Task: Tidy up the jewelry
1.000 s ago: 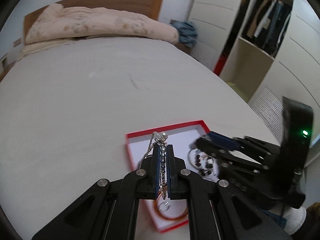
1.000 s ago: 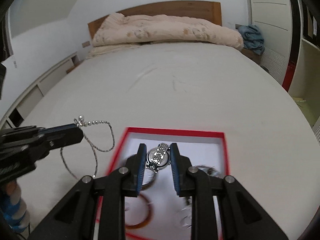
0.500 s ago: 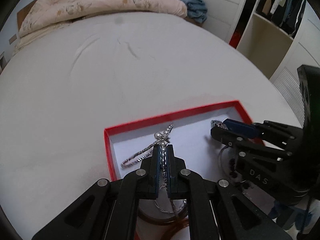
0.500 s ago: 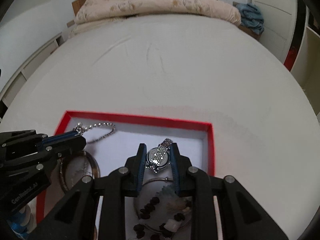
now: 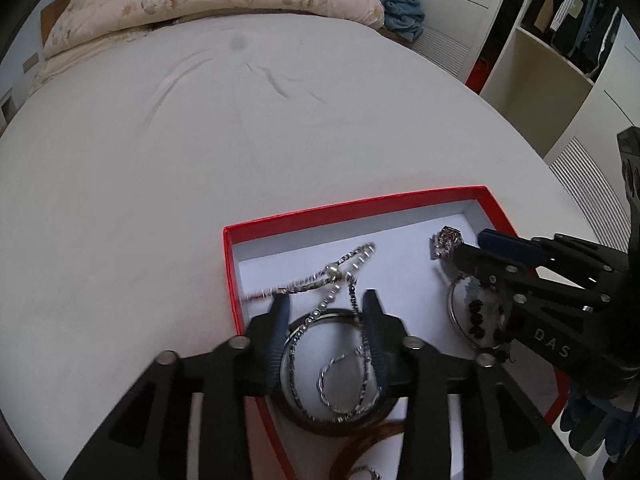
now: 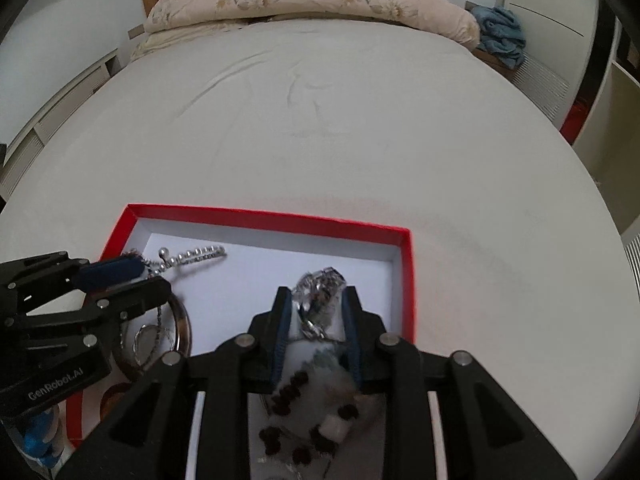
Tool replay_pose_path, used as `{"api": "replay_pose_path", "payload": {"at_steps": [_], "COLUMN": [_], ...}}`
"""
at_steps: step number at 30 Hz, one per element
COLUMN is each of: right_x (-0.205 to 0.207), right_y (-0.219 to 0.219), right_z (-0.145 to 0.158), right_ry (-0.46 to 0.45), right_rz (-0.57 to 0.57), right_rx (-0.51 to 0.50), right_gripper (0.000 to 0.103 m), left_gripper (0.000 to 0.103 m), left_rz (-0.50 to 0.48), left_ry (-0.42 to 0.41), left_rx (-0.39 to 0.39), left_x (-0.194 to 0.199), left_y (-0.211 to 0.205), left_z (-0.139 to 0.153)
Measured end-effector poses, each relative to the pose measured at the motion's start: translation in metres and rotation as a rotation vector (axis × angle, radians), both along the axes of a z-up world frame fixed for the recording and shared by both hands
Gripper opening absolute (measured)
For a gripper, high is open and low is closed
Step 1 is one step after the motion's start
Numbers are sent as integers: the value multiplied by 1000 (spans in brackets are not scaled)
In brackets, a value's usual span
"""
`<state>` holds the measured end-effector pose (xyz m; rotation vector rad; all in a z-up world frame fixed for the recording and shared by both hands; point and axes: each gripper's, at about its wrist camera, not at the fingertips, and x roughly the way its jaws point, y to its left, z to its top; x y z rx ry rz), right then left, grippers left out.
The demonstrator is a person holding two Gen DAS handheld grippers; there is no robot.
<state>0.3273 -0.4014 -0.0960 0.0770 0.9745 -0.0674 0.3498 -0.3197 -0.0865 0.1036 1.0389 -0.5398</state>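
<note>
Left wrist view: left gripper low over the red-walled, white-floored cardboard box, jaws opening, nothing pressed; the silver beaded chain necklace lies slack between them across a dark bangle, released to settle inside. Right wrist view: right gripper in the box's right half, jaws opening around the silver metal-link wristwatch, which rests on the floor, apparently let go. Beyond the box, bare white bed sheet, then a folded floral quilt.
</note>
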Motion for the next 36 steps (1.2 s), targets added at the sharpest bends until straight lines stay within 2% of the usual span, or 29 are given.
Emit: {"api": "replay_pose_path", "payload": {"at_steps": [4,6,11,21,28,36], "right_x": [-18,-26,-57,-131,-186,-234], "right_y": [-1,-1,6,62,111,157], "right_z": [9,13,31,81,114,140], "right_ry": [-6,-12,-37,-97,-140,-190], "right_rz": [-19,-25,-42,-16,21,41], "right_rx": [0,2,16,17,13,21], "right_gripper": [31,31,31,35,37,38], "left_gripper": [44,49,54,73,75,76], "left_rz": [-1,4,16,178,284,356], "left_ry": [-10,-18,-35,-159,-229,-275], "left_rx": [-3,-9,-21,2,8,43], "left_x": [-11,-17,-40,-114,-163,-221], "left_y": [7,14,33,95,152,214], "left_z": [10,17,39,98,130,148]}}
